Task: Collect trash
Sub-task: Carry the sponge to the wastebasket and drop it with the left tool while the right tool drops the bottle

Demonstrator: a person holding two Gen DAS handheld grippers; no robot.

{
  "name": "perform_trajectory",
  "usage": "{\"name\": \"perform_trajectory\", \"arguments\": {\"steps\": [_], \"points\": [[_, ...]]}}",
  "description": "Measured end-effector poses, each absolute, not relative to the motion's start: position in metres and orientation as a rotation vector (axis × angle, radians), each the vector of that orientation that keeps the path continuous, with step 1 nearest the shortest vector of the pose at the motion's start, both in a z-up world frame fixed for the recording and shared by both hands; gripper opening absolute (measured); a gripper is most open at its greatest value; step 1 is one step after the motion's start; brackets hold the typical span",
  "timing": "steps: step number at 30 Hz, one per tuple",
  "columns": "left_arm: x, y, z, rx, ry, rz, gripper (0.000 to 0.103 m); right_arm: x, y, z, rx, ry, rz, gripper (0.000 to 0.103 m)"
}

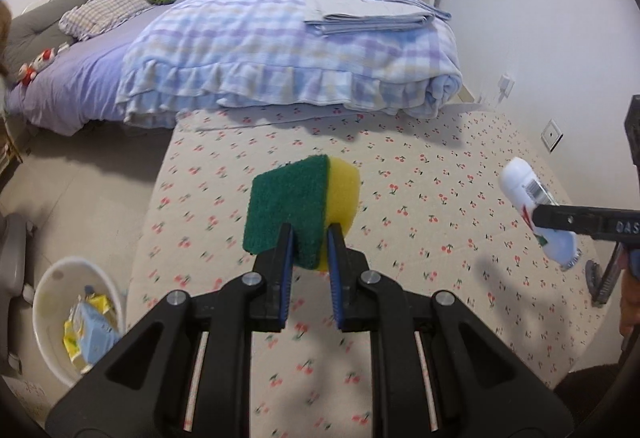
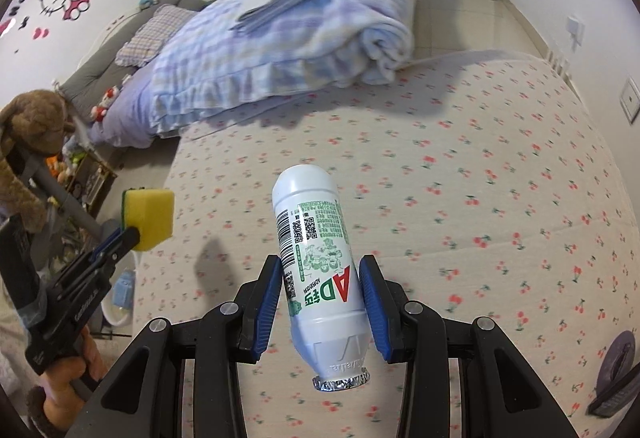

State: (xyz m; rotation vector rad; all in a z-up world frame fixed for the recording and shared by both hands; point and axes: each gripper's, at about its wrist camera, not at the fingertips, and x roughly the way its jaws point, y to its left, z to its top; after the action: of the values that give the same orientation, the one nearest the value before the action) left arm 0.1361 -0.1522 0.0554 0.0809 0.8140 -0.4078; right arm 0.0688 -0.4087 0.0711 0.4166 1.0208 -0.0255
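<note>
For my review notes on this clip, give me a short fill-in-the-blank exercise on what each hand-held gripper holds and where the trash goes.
1. The left hand-held gripper is shut on a green and yellow ____.
2. The right hand-held gripper grips a white ____ with a barcode.
3. The white bin stands on the ____, beside the cherry-print mattress.

Missing words: sponge; bottle; floor.

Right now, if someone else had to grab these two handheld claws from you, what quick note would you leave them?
Left gripper: shut on the green-and-yellow sponge, lifted off the cherry-print mattress.
Right gripper: shut on the white drink bottle, foil end toward the camera.
White bin: on the floor at the mattress's left edge, already holding some wrappers.
Left to do: drop both items into the bin.
</note>
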Motion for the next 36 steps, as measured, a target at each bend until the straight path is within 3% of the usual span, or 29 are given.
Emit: {"name": "perform_trajectory", "arguments": {"steps": [23, 36], "points": [[0.13, 0.04, 0.057, -0.212, 0.835, -0.185, 0.018, 0.126, -0.236, 0.067, 0.294, 1.076, 0.225, 0.041], [0.136, 0.116, 0.028, -0.29, 0.918, -0.075, 0.021, 0.15, -0.159, 0.049, 0.245, 1.12, 0.315, 0.041]]}}
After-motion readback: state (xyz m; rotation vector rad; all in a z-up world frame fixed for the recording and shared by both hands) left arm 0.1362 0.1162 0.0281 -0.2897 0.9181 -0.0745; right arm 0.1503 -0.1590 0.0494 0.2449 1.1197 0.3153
